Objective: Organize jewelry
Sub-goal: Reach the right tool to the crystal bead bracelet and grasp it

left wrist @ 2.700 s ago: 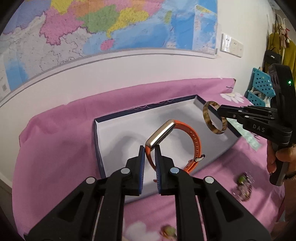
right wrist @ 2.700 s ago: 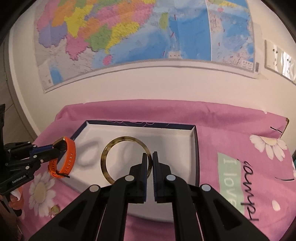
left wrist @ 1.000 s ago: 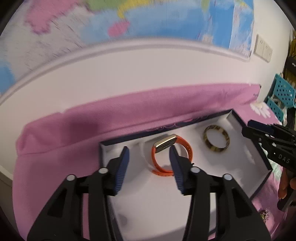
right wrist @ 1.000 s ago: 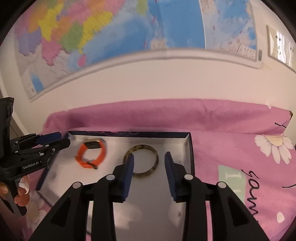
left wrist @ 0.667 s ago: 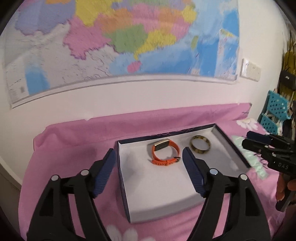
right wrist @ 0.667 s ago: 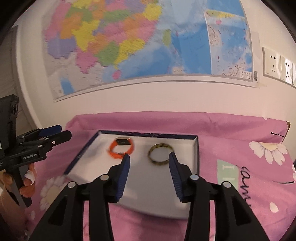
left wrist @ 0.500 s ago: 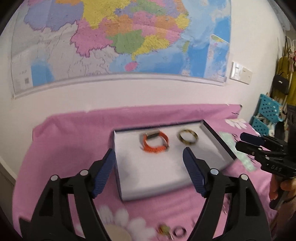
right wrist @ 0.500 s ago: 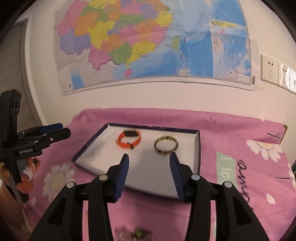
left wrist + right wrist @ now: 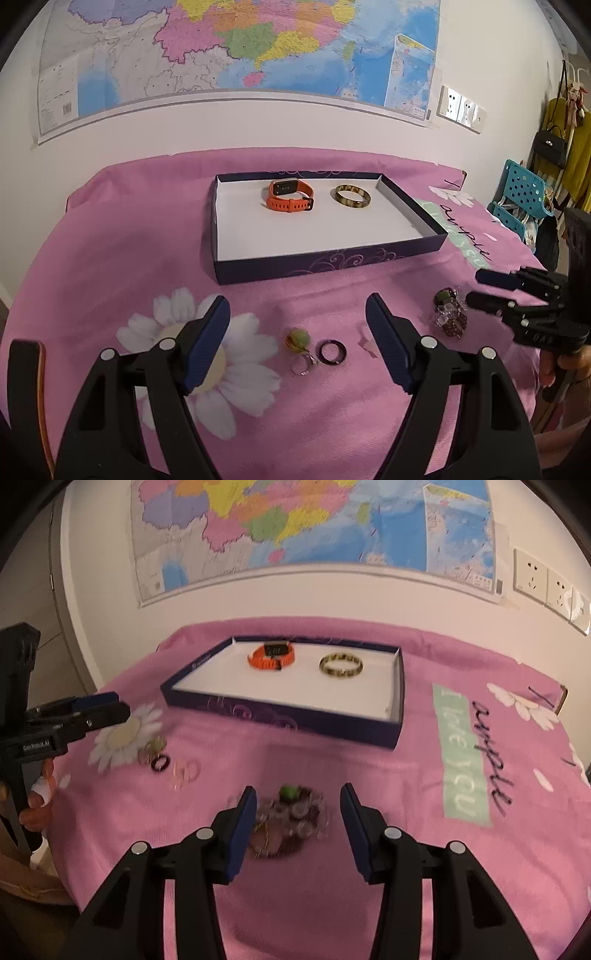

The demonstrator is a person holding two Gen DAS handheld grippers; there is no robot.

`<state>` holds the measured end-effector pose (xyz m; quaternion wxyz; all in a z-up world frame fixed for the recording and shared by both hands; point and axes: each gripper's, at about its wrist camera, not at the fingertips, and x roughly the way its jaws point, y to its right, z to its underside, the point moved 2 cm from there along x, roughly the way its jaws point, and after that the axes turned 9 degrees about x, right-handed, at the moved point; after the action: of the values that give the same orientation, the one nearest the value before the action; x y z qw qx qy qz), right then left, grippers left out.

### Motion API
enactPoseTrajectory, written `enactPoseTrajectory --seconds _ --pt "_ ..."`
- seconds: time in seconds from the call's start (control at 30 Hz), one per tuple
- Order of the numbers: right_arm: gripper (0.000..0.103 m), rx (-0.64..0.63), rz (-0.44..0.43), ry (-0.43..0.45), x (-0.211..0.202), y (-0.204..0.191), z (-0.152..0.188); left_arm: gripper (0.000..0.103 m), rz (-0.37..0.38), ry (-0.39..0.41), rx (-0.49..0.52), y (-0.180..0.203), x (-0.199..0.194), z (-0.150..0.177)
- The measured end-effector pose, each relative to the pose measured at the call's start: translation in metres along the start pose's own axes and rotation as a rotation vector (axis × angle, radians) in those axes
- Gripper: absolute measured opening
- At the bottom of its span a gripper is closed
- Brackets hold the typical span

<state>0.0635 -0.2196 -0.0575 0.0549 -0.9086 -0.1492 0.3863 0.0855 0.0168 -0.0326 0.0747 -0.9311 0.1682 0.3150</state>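
A dark blue open box [image 9: 321, 264] on the pink cloth holds an orange watch [image 9: 290, 199] and a tortoiseshell bangle [image 9: 352, 196]. In front of it lie a black ring [image 9: 332, 352], a green-stone ring [image 9: 298, 339] and a beaded bracelet [image 9: 448, 312]. My left gripper [image 9: 297, 309] hovers open above the rings with nothing between its fingers. My right gripper [image 9: 298, 795] stands open over the beaded bracelet [image 9: 291, 823], its pads clear of the beads. The right wrist view also shows the box [image 9: 295, 720], the watch [image 9: 271, 656], the bangle [image 9: 341, 664] and the left gripper [image 9: 118, 705].
Thin pink rings [image 9: 186, 771] lie beside the black ring [image 9: 160, 763]. A map [image 9: 236, 48] hangs on the wall behind the table. A teal stool [image 9: 521, 199] stands at the far right. The cloth drops off at the table's left edge [image 9: 66, 849].
Both grippers let go of the watch and the bangle in the box, opened, and drew back toward the near side, over the loose rings and the beaded bracelet.
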Motion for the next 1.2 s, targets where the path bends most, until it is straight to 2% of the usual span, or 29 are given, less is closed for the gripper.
enactPoseTrajectory --seconds 0.13,0.33,0.57,0.6,0.73,0.87,0.93,0.97,1.17,1.2 --pt "0.044 -0.016 -0.002 -0.001 0.003 -0.007 0.006 0.075 -0.018 0.006 0.024 0.011 -0.004 0.005" --pt "0.043 -0.014 -0.004 0.052 -0.002 -0.015 0.005 0.075 -0.030 0.048 0.047 0.024 -0.016 0.006" --pt "0.042 0.005 0.021 0.005 0.009 -0.010 0.008 0.076 -0.028 0.037 0.080 0.036 -0.013 0.011" --pt "0.038 0.014 0.023 -0.013 0.013 -0.009 0.008 0.076 -0.030 0.037 0.081 0.037 -0.013 0.011" --pt "0.034 0.040 0.018 -0.032 0.020 -0.005 0.006 0.076 -0.027 0.031 0.072 0.035 -0.011 0.012" --pt "0.025 0.058 0.009 -0.048 0.023 -0.003 0.005 0.076 -0.025 0.022 0.065 0.033 -0.009 0.014" --pt "0.016 0.060 -0.001 -0.051 0.023 -0.003 0.005 0.076 -0.027 0.019 0.064 0.033 -0.007 0.015" --pt "0.008 0.060 -0.001 -0.055 0.023 -0.002 0.005 0.076 -0.025 0.016 0.064 0.033 -0.007 0.015" --pt "0.008 0.069 -0.019 -0.047 0.020 0.001 0.005 0.076 -0.022 0.002 0.059 0.031 -0.003 0.017" --pt "0.000 0.070 -0.021 -0.037 0.019 0.001 0.004 0.076 -0.020 0.001 0.057 0.031 -0.003 0.017"
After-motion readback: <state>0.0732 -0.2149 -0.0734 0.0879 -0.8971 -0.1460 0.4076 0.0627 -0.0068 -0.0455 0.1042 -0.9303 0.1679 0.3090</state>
